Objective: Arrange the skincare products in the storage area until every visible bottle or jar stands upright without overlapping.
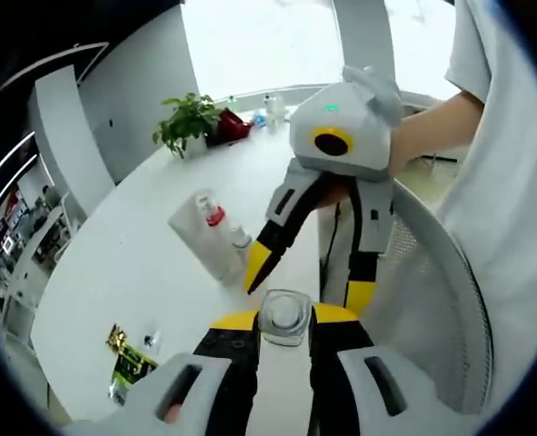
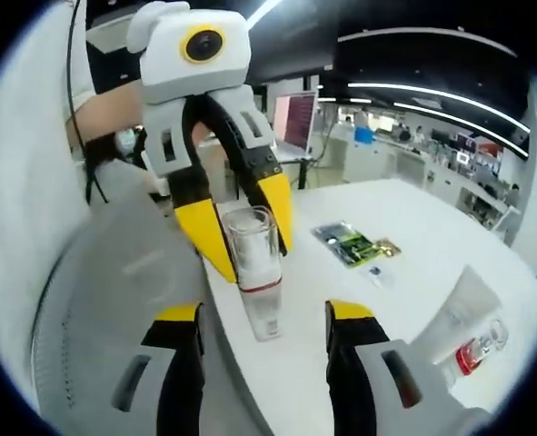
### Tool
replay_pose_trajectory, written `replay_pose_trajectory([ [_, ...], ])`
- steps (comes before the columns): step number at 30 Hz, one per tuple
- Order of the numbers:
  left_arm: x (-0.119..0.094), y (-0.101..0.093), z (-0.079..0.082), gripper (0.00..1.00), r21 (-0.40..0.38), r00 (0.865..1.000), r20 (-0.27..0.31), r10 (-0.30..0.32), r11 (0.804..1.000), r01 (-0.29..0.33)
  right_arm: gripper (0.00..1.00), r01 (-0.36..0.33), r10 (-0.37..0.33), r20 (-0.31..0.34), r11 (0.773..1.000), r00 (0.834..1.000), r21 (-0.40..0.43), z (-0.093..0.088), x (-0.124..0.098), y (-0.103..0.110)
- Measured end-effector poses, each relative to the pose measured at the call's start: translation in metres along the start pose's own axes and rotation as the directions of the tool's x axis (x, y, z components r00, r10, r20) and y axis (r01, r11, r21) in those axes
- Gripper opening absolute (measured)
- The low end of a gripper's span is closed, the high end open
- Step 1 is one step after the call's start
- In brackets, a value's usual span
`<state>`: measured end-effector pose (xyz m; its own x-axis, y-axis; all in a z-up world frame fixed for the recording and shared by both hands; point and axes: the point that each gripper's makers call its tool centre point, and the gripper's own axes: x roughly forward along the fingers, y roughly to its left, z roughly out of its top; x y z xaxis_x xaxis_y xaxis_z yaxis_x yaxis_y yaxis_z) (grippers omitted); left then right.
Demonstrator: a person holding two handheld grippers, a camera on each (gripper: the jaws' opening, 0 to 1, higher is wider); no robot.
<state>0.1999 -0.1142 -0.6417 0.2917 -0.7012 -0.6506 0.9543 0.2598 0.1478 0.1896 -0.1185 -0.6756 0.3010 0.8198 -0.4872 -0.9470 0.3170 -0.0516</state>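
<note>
A clear bottle (image 2: 261, 304) with a red band stands upright near the white table's (image 2: 432, 218) edge. My left gripper (image 1: 286, 318) is shut on its top (image 1: 284, 313), and in the right gripper view the left gripper (image 2: 250, 254) comes down from above onto it. My right gripper (image 2: 263, 313) is open, its yellow tips on either side of the bottle's lower part without touching. In the left gripper view the right gripper (image 1: 306, 291) hangs just beyond the bottle. A white tube (image 1: 204, 234) with a red cap lies flat on the table, and the same tube (image 2: 459, 318) is at the right.
A white mesh chair (image 1: 432, 291) stands against the table edge beside the bottle. Green packets (image 1: 127, 359) lie on the table. A potted plant (image 1: 188, 118) and small items stand at the far end. A person in a white shirt (image 1: 513, 136) is close by.
</note>
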Motion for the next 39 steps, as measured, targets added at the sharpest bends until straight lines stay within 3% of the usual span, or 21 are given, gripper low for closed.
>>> replay_pose_trajectory([
  [8, 0.019, 0.007, -0.003, 0.25, 0.003, 1.000, -0.009, -0.021, 1.000, 0.021, 0.69, 0.099, -0.099, -0.004, 0.993, 0.995, 0.064, -0.010, -0.013, -0.015],
  [15, 0.038, 0.010, -0.004, 0.25, 0.001, 0.999, -0.020, -0.049, 0.999, 0.049, 0.72, 0.141, -0.141, -0.013, 0.986, 0.990, 0.087, -0.016, -0.022, -0.022],
  [23, 0.059, 0.019, -0.004, 0.25, -0.016, 0.997, -0.026, -0.069, 0.998, 0.068, 0.82, 0.245, -0.248, -0.001, 0.956, 0.969, 0.160, -0.018, -0.036, -0.041],
  [29, 0.079, 0.026, -0.003, 0.25, -0.016, 0.996, -0.035, -0.085, 0.996, 0.084, 0.87, 0.287, -0.286, -0.030, 0.945, 0.958, 0.158, -0.026, -0.036, -0.046],
  [39, 0.108, 0.039, 0.001, 0.25, -0.013, 0.994, -0.048, -0.094, 0.996, 0.094, 0.93, 0.342, -0.343, -0.035, 0.912, 0.939, 0.228, -0.032, -0.043, -0.058],
])
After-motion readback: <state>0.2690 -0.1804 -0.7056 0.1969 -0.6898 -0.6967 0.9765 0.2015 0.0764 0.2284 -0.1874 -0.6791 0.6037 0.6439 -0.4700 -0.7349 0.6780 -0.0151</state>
